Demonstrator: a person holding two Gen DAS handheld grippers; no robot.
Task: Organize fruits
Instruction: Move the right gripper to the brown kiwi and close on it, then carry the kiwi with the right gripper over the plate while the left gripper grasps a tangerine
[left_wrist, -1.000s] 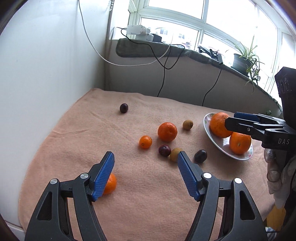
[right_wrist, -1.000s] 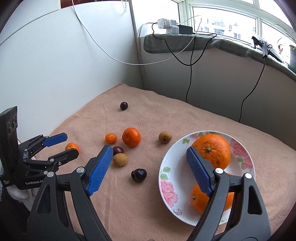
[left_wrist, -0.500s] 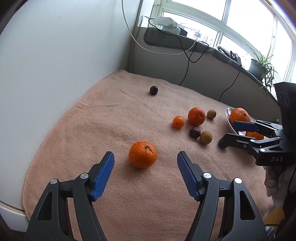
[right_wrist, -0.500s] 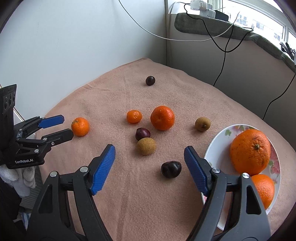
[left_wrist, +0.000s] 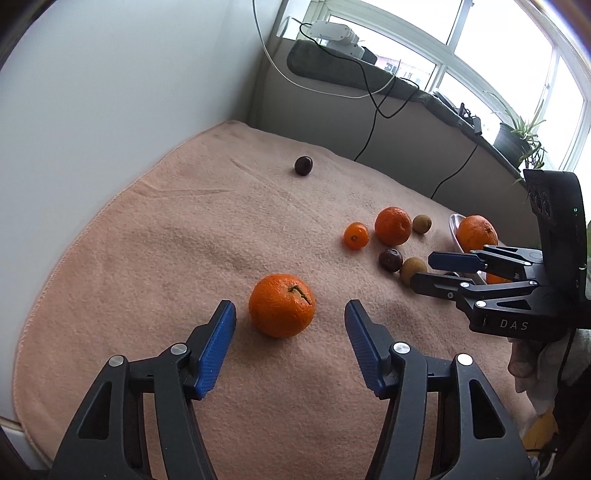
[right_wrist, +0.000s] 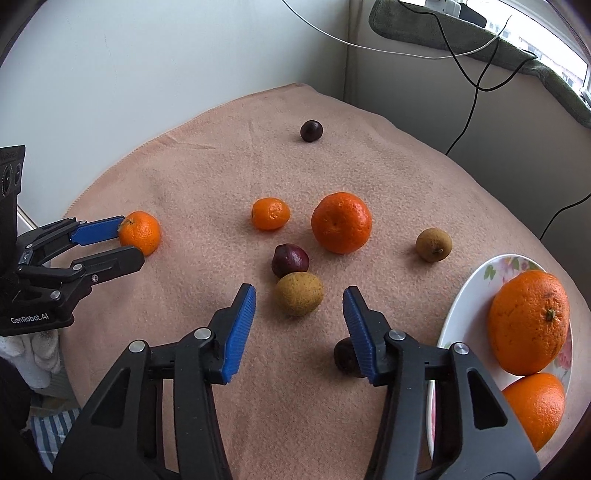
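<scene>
Peach-coloured blanket (right_wrist: 192, 177) covers the desk in a corner below a window, and loose fruit lies scattered over it. At its right edge a flowered plate (right_wrist: 465, 291) already carries two big oranges (right_wrist: 528, 321).

Both pairs of tongs have just been closing, each round its own fruit, so the step in hand looks like a double pick-up. The left tongs (left_wrist: 290, 325) stand half open with a mandarin (left_wrist: 282, 311) between the blue pads; the pads are near its sides but not yet pressing in the left wrist view. The right tongs (right_wrist: 299, 301) are narrower and frame a brown kiwi (right_wrist: 299, 293), which touches a dark plum (right_wrist: 290, 259) behind it; gaps show on both sides. Another dark plum (right_wrist: 345, 356) sits half hidden behind the right pad.

Next, each pair probably needs to sink a little and finish closing before lifting. The kiwi's grip should avoid nudging the plum it touches.
</scene>
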